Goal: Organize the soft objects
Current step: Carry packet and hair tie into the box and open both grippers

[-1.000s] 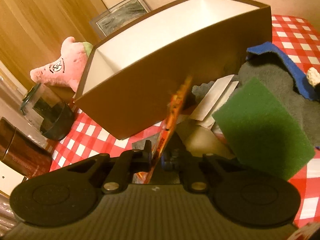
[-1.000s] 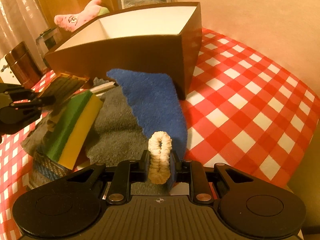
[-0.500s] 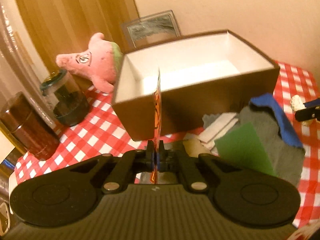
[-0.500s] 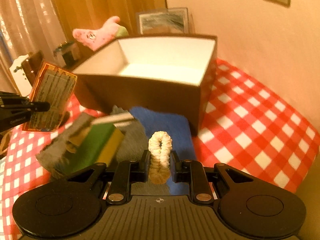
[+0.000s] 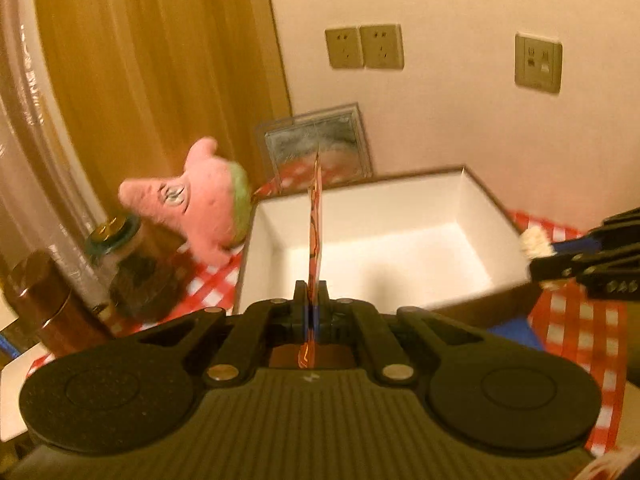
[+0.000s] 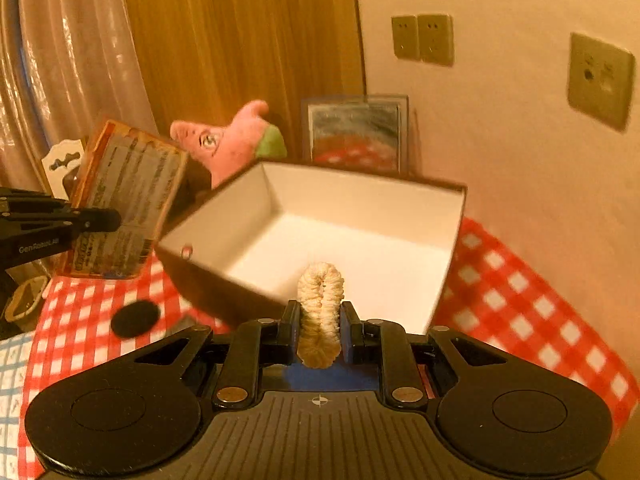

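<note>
left wrist view: left hand-held gripper (image 5: 311, 300) is pinched tight on a thin orange packet (image 5: 315, 224), seen edge-on, standing upright between the jaws & up in the air in front of the box (image 5: 496, 208). box is brown outside, white inside, w/ nothing visible in it, sitting on the table (image 5: 580, 328) w/ a red-white check cloth. pink plush (image 5: 192, 208) w/ a green patch lies just left of the box, near a framed picture (image 5: 316, 144) leaning on the wall. a lidded jar (image 5: 128, 264) & a dark brown canister (image 5: 44, 304) stand further left. at right edge the right hand-held gripper (image 5: 536, 256) comes in, holding a cream fuzzy scrunchie (image 5: 534, 242) by the box's right rim.

right wrist view: right hand-held gripper (image 6: 320, 320) is closed on the scrunchie (image 6: 320, 312), loop upright, squeezed between the pads, held up near the box's (image 6: 256, 184) near edge. box looks tilted here, white floor bare. left hand-held gripper (image 6: 108, 220) at left edge grips the packet (image 6: 124, 200), printed face showing, beside the box's left corner & off the table (image 6: 520, 280). plush (image 6: 228, 144) & picture (image 6: 356, 132) behind the box. a black round disc (image 6: 134, 318) lies on the cloth.
</note>
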Motion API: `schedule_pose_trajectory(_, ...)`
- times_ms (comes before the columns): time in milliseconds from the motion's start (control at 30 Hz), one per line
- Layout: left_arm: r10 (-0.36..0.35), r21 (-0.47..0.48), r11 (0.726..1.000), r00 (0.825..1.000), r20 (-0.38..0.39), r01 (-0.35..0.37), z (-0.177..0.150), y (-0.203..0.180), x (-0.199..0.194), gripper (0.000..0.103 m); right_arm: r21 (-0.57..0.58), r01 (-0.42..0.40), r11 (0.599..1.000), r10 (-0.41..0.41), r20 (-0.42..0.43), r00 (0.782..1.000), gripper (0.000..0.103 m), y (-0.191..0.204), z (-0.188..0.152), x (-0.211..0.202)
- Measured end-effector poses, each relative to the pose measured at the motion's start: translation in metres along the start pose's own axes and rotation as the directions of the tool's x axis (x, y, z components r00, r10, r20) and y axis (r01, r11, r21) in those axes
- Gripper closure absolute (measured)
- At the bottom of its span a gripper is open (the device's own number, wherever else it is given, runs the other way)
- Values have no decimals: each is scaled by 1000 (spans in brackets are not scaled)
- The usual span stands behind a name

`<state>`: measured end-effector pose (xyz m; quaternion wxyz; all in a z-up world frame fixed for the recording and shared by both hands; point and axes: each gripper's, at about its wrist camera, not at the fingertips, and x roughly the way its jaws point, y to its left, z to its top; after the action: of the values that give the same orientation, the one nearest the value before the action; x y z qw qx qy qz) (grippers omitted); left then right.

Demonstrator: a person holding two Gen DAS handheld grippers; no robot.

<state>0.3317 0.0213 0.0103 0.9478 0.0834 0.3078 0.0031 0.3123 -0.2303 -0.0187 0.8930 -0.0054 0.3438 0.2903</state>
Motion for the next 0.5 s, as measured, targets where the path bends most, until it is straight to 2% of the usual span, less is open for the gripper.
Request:
schedule_pose_trajectory(233, -55, -23, 998, 998, -11, 55, 33, -13, 42, 100, -11, 11, 1000, -11, 23, 1000, 82, -8, 37, 30)
schedule_pose_trajectory(500, -86, -41, 996, 992, -87, 83, 45, -18, 96, 100, 16, 41, 999, -41, -26, 999, 82, -23, 47, 69)
